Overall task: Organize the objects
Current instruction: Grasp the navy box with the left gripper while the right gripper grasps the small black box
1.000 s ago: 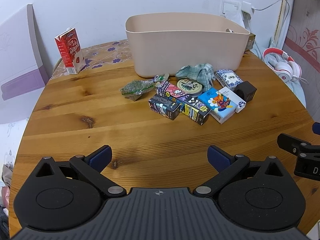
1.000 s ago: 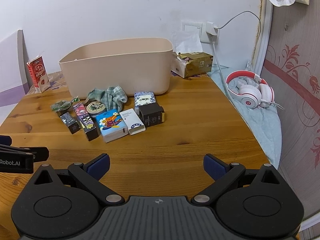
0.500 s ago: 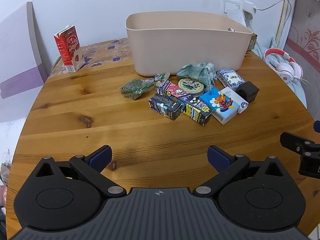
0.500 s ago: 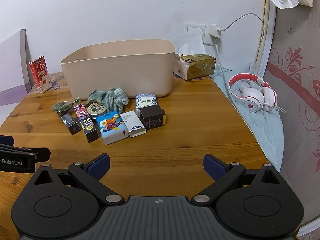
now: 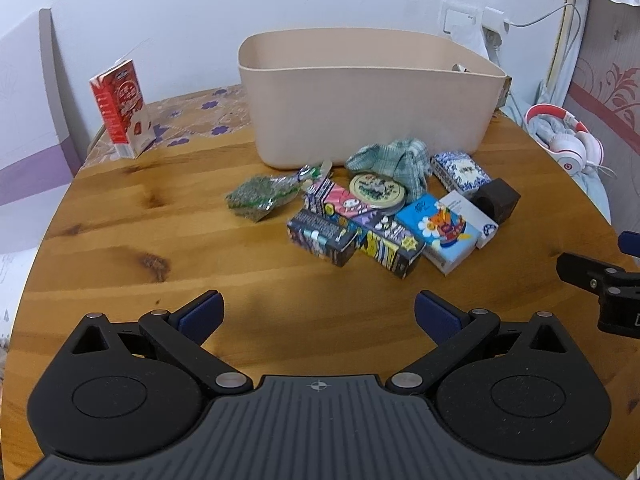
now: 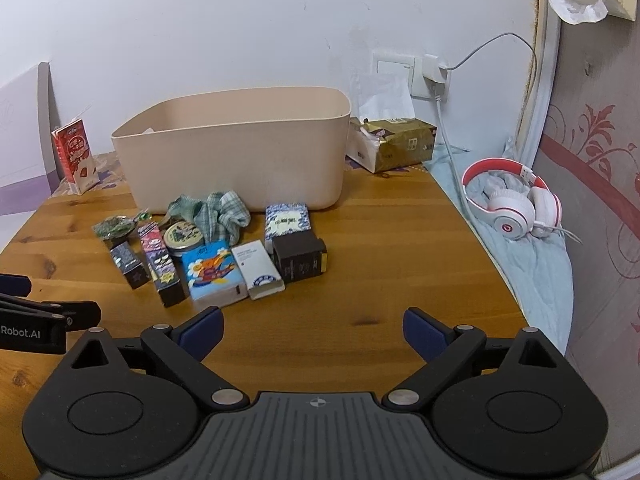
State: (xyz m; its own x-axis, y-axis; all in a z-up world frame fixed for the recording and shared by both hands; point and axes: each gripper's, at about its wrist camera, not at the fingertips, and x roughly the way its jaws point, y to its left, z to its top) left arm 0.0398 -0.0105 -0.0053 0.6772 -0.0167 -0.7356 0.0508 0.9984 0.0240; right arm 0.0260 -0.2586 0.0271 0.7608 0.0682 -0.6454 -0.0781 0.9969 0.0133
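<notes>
Beige bin at back of bench, rigid, probably light, stays put. Clutter just in front:
- blue tissue pack: soft, pinch across short sides
- checked cloth: limp, bunch from top
- round tin: flat, slippery, grab by rim

Left claw, right claw: both spread, empty, well short of pile.
</notes>
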